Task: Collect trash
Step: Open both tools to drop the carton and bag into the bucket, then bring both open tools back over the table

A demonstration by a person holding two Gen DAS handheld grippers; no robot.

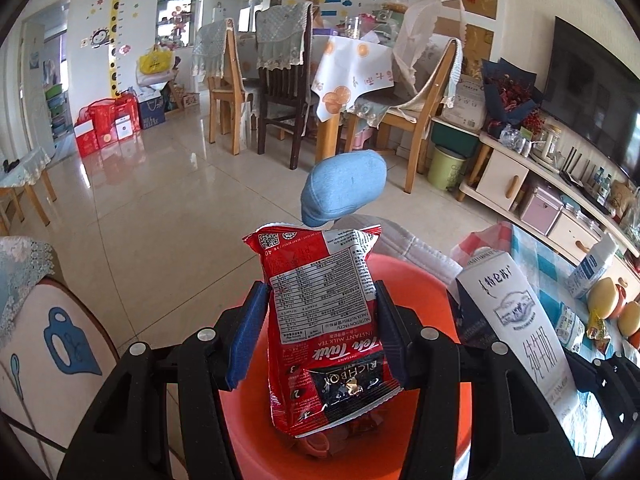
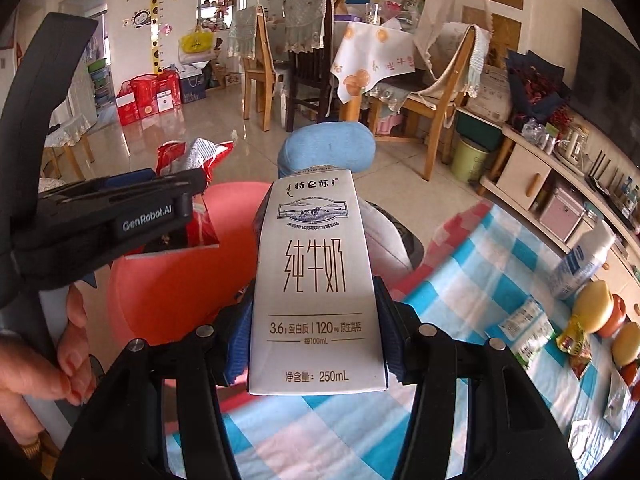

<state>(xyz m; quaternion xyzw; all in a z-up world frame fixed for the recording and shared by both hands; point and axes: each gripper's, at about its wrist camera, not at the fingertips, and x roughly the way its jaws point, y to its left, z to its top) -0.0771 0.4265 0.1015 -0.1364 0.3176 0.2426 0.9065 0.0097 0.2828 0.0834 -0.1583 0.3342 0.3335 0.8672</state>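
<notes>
In the left wrist view my left gripper (image 1: 320,296) is shut on a red instant milk tea packet (image 1: 320,320), held upright over an orange-red basin (image 1: 420,276). My right gripper (image 2: 318,292) is shut on a white 250 mL milk carton (image 2: 316,280), its blue pads (image 2: 240,340) pressing on both sides. The carton (image 1: 516,312) leans in just right of the packet. In the right wrist view the left gripper (image 2: 192,192) and red packet (image 2: 200,224) hang over the basin (image 2: 168,288), left of the carton.
A blue-checked tablecloth (image 2: 460,304) at the right carries wrappers (image 2: 528,332), a white-blue bottle (image 2: 580,264) and round yellow items (image 2: 596,308). Beyond the basin is something blue and sock-like (image 1: 344,188). A hand (image 2: 68,356) holds the left gripper's handle. Chairs and a dining table stand behind.
</notes>
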